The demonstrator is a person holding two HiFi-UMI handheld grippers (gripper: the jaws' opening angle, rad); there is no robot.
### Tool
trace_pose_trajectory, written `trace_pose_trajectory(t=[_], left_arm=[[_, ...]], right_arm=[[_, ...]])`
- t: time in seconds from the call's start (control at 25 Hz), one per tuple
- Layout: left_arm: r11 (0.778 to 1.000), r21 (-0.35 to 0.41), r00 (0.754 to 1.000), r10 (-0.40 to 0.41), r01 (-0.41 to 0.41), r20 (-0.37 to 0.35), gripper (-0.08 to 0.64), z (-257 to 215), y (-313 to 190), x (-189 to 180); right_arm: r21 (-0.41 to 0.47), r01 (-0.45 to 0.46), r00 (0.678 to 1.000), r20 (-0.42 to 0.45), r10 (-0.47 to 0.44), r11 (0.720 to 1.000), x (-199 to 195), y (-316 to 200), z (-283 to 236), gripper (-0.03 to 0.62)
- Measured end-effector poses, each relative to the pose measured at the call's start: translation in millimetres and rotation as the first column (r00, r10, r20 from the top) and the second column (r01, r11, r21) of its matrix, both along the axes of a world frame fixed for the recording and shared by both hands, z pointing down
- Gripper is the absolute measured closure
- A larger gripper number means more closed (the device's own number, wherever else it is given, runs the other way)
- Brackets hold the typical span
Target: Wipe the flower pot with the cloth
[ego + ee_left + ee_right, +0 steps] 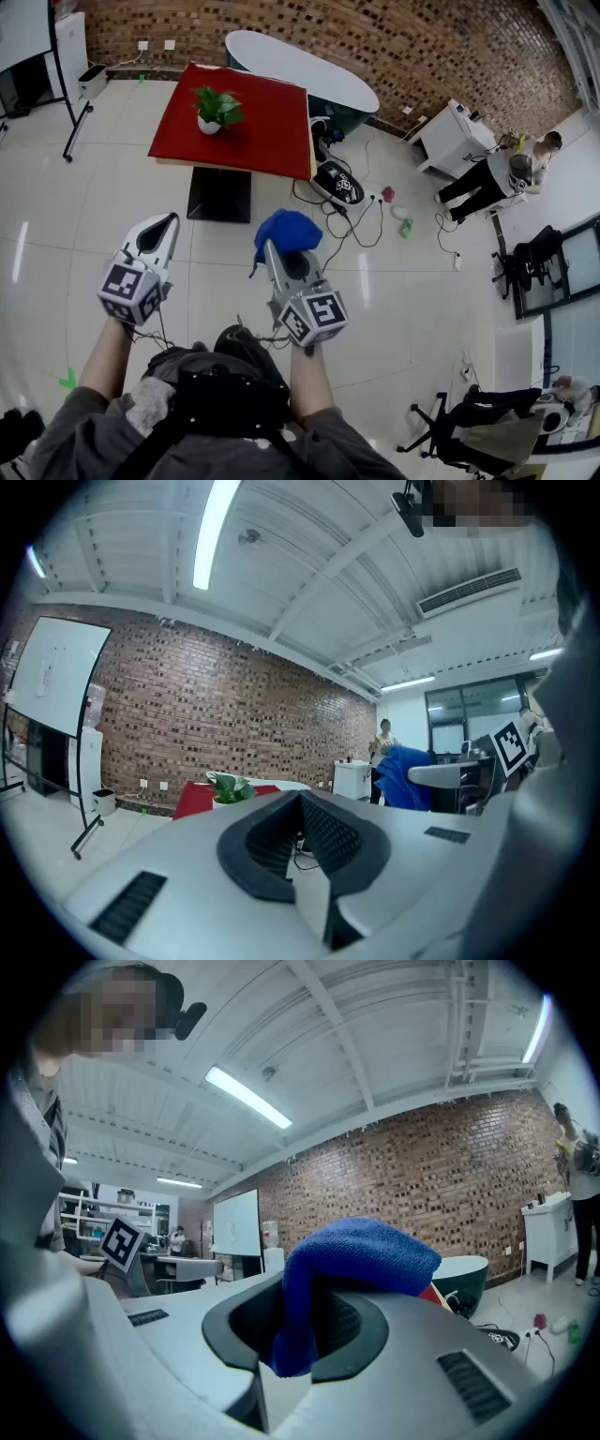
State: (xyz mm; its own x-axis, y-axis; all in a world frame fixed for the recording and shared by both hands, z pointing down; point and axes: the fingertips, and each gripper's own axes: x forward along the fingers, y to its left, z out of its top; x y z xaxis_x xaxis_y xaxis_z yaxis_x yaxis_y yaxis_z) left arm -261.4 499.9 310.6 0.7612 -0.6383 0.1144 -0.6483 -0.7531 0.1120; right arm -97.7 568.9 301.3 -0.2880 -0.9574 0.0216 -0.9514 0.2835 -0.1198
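A small white flower pot (209, 125) with a green plant stands on the red table (272, 131) far ahead of me; the left gripper view shows the plant (230, 788) in the distance. My right gripper (274, 251) is shut on a blue cloth (287, 231), which bulges out over the jaw tips (361, 1246). My left gripper (165, 225) is shut with nothing in it, held level out to the left of the right one. Both grippers hang over the floor, well short of the table.
A white oval table (309, 70) stands behind the red one, against a brick wall. Cables and a black-and-white device (339, 185) lie on the floor right of the table. A person (487, 178) bends over by a white cabinet (452, 136) at right. Office chairs (530, 258) stand further right.
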Motion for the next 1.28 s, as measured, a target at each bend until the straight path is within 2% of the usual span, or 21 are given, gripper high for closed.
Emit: trace_pose_trajectory(t=[0.24,0.52,0.76,0.92,1.28], left_arm=[[0.999,-0.030,1.000,-0.017,0.017,0.000,0.542,13.2,-21.6,-3.4],[0.996,-0.023,0.996,-0.082,0.083,0.040,0.541,48.4,-90.8,17.4],[0.995,0.005,0.994,-0.096,0.096,0.053,0.541,65.1,-155.8,67.3],[0.979,0.084,0.976,-0.195,0.187,0.093,0.541,72.4,-210.0,91.6],[0.972,0.053,0.969,-0.232,0.228,0.089,0.540,76.5,-334.4,189.1]], right_arm=[[0.002,-0.017,1.000,0.016,0.017,1.000,5.5,-24.8,1.2,0.514],[0.009,0.033,0.999,0.034,-0.033,0.999,34.9,-107.6,28.1,0.514],[0.022,0.066,0.995,0.073,-0.068,0.998,80.3,-190.0,44.6,0.514],[0.026,0.089,0.993,0.074,-0.091,0.996,114.5,-239.3,48.0,0.514],[0.019,0.107,0.992,0.061,-0.108,0.994,226.7,-358.9,35.0,0.514]])
